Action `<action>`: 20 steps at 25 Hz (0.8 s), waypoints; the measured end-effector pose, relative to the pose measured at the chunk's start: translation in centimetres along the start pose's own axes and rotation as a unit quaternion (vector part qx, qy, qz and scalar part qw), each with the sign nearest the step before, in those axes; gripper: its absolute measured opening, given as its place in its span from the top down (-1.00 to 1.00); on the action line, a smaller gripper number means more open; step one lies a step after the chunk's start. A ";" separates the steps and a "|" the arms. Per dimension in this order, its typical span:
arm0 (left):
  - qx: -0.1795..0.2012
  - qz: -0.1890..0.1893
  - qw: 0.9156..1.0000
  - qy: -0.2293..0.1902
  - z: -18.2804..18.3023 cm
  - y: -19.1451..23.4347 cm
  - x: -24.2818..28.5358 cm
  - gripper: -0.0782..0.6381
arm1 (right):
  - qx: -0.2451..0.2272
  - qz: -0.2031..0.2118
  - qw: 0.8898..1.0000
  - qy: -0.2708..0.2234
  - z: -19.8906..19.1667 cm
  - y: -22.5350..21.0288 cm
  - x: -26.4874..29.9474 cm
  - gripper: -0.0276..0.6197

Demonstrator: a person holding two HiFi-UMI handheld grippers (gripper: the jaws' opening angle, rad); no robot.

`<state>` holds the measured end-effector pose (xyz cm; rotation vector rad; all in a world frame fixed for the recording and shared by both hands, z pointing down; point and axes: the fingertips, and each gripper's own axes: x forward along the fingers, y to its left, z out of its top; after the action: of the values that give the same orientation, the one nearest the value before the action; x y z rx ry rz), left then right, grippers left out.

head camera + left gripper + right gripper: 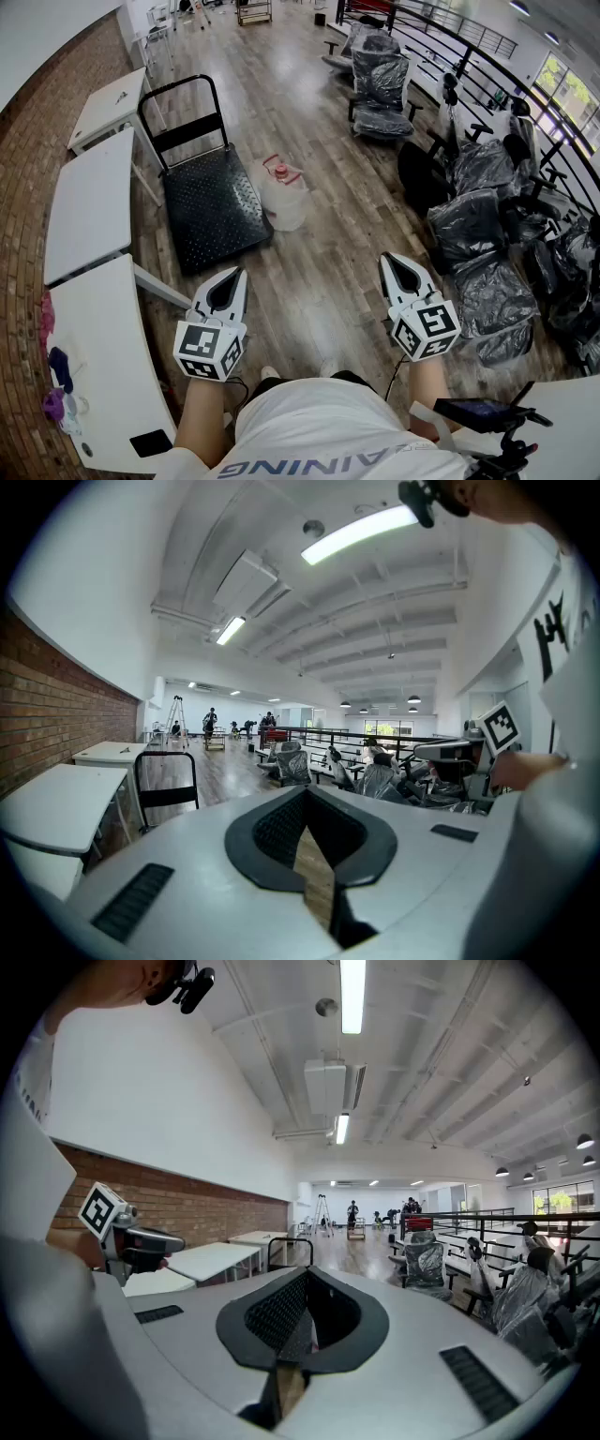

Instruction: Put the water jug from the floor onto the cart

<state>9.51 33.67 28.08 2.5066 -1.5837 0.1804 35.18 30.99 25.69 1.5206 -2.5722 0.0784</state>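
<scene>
Translucent water jug (284, 199), red-capped, stands beside cart (211, 211).

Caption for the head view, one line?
Water jug on floor beside the black cart; left claw and right claw shut, empty, short of it.

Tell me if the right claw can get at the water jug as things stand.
Probably yes: only bare floor lies between the right claw and the water jug standing beside the cart, though the claw is shut and must open first.
</scene>
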 end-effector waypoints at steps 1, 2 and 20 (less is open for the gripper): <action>0.000 0.001 1.000 0.000 0.0 -0.1 0.1 0.78 | 0.000 0.000 1.000 0.000 0.0 -0.2 0.0 0.90; 0.001 0.001 1.000 0.000 0.1 -0.2 0.3 0.78 | 0.001 0.001 1.000 0.000 0.0 -0.4 0.1 0.90; 0.005 0.044 0.999 0.002 -0.1 -5.2 3.3 0.78 | 0.018 0.032 0.999 -0.002 -2.4 -7.0 -0.7 0.90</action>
<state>15.60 32.96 28.37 2.4435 -1.6960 0.2049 41.88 28.47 27.76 1.4516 -2.6376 0.1300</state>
